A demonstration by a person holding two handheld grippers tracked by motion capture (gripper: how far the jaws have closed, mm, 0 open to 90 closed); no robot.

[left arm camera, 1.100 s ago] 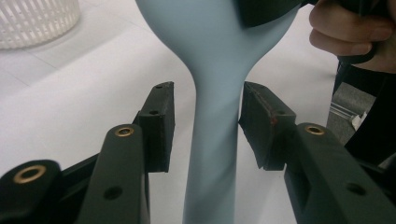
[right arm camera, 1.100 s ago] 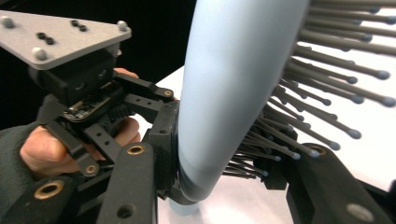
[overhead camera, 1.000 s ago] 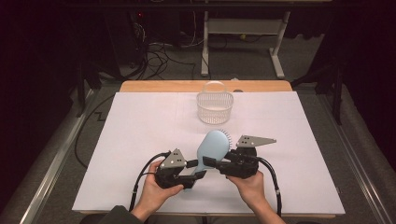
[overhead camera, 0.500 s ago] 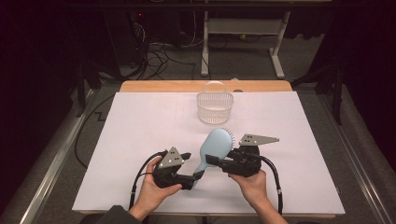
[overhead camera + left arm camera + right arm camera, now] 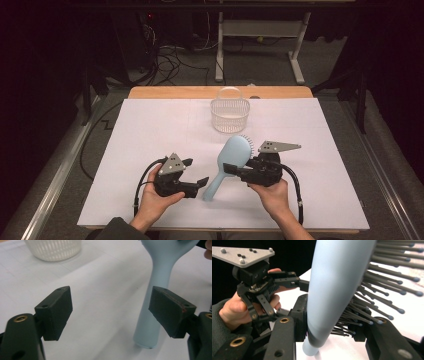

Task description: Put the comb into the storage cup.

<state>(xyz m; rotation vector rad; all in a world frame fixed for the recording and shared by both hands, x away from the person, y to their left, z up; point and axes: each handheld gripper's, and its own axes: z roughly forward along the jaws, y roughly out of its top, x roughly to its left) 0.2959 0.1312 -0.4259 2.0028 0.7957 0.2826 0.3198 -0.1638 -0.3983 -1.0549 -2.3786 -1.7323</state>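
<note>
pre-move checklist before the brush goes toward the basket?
1. Right gripper clamped on brush, where head meets handle: ok.
2. Left gripper clear of brush: ok; its jaws have just been opening and the handle stands beside them, not between the pads.
3. Handle tip off the table: not ok, it rests on the sheet.
4. Basket upright, open side up: ok.
5. Basket empty: cannot tell.
6. Path from brush to basket free: ok.

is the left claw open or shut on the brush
Open. The left claw has just been opening; its pads stand wide apart, and the brush handle sits beside the far pad, untouched. The right claw grips it.
</note>
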